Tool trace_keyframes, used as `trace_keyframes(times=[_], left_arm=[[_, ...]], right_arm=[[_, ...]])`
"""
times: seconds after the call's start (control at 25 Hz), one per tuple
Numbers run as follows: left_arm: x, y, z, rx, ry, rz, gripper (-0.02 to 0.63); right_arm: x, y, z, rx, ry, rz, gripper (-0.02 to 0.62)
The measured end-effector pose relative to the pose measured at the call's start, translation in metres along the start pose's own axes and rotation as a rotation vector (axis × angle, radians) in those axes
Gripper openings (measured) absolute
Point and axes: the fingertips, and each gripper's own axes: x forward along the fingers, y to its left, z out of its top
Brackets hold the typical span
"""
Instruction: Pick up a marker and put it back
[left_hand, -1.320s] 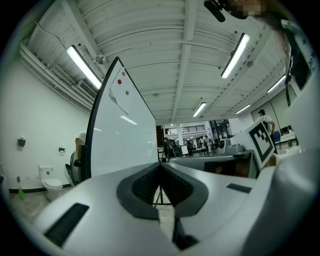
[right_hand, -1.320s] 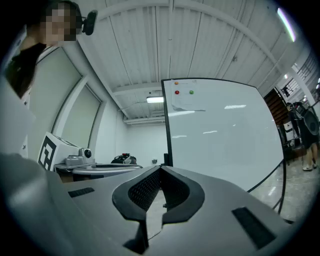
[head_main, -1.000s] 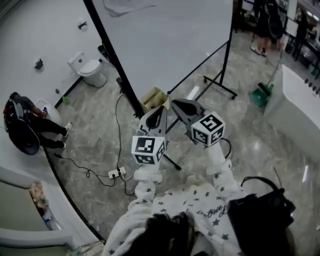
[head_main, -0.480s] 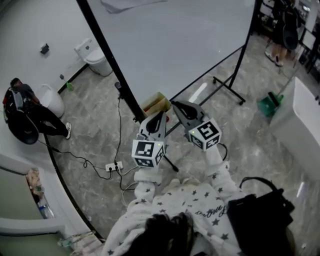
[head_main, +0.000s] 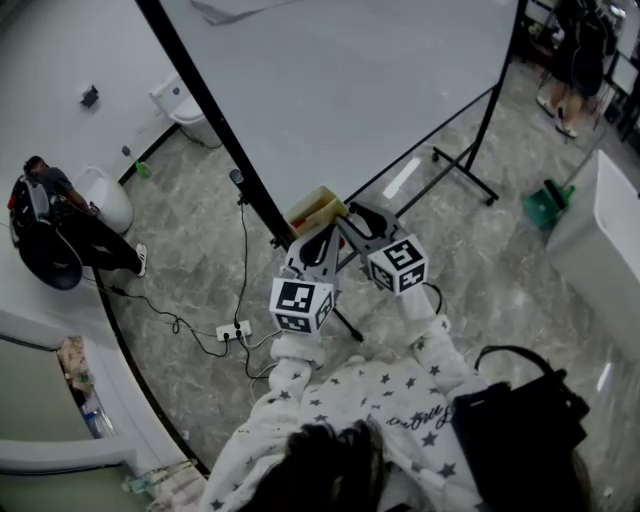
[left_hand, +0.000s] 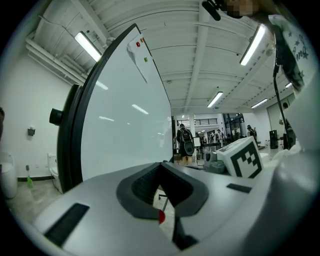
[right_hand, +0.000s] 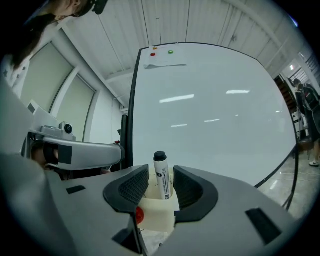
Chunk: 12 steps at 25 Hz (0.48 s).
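A black-capped white marker (right_hand: 160, 181) stands upright in a cream holder (right_hand: 159, 212) at the foot of the whiteboard (right_hand: 210, 120). My right gripper (right_hand: 161, 170) is level with one pad on each side of the marker. Its jaws have just been opening, and a narrow gap shows between each pad and the marker. In the head view the right gripper (head_main: 350, 215) reaches the yellowish holder (head_main: 315, 208). My left gripper (head_main: 325, 235) sits just left of it, also pointing at the holder. In the left gripper view its tips (left_hand: 162, 165) meet with nothing between them.
The whiteboard (head_main: 350, 90) leans on a black wheeled stand (head_main: 455, 165). A cable and power strip (head_main: 232, 330) lie on the marble floor to the left. A person sits at far left (head_main: 50, 230). A green dustpan (head_main: 548, 205) lies to the right, and a black bag (head_main: 520, 410) hangs by my side.
Both grippers have drawn in toward the holder at the board's lower edge. The right gripper's marker cube has shifted left, closer to the left gripper.
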Motion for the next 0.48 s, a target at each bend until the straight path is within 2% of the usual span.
trace_keyframes(times=[0.2,0.28,0.48], left_arm=[[-0.0019,0.0018,-0.0031,-0.003,0.008,0.005,0.002],[-0.0013,0.0025,-0.0053,-0.006,0.011,0.005,0.002],[0.0016,0.0043,-0.0075,-0.013,0.008,0.002,0.002]], right_arm=[[0.0046,0.0006,-0.0026,-0.016,0.016,0.006,0.156],[0.0049,-0.0014,-0.0037,-0.032,0.023,-0.003,0.083],[0.0035,-0.0036,0.0020,-0.043,0.010,-0.004,0.083]])
